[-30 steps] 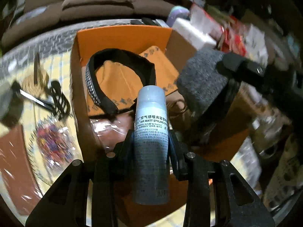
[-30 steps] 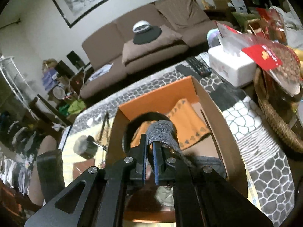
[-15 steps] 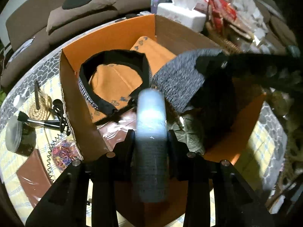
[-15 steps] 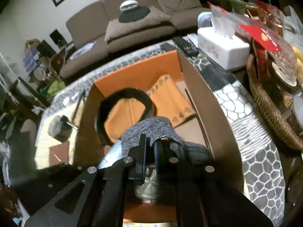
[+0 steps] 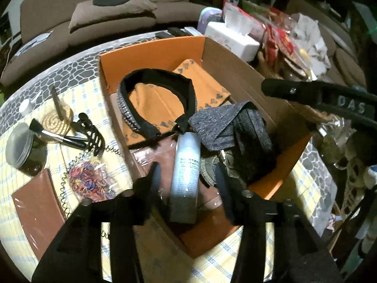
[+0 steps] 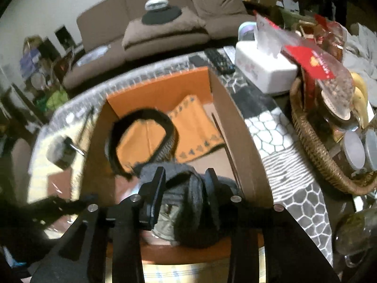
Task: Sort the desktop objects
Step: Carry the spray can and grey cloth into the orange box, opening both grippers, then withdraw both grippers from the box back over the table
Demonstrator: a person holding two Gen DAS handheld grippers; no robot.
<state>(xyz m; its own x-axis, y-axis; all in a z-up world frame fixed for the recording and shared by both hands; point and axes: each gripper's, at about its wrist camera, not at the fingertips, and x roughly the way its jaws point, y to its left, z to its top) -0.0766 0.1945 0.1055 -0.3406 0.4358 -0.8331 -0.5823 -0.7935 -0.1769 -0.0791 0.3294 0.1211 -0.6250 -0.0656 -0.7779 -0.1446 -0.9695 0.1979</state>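
- The spray can [image 5: 186, 176] lies in the orange box [image 5: 150, 54], straight ahead of the left gripper [image 5: 187, 179] and between its fingers; its long axis runs along the line the gripper points, cap end away.
- The left jaws are opening: gaps show on both sides of the can, so the pads no longer press on it.
- The grey cloth [image 6: 188, 202] sits in the box's near right corner, between the right gripper's [image 6: 186, 184] fingers; those jaws are opening too, and the cloth bulges loosely in the gap, seemingly released.
- Each tool is nearest its own item; the cloth lies just right of the can and overlaps its top.
- The can is a pale cylinder with a dark band at its near end and small print on the side.
- The cloth is mottled grey knit, folded in a hump.
- A headband [image 5: 155, 99] rests on orange fabric further back in the box.
- Judgement: both items look delivered; pulling back along each tool's own axis should clear them.
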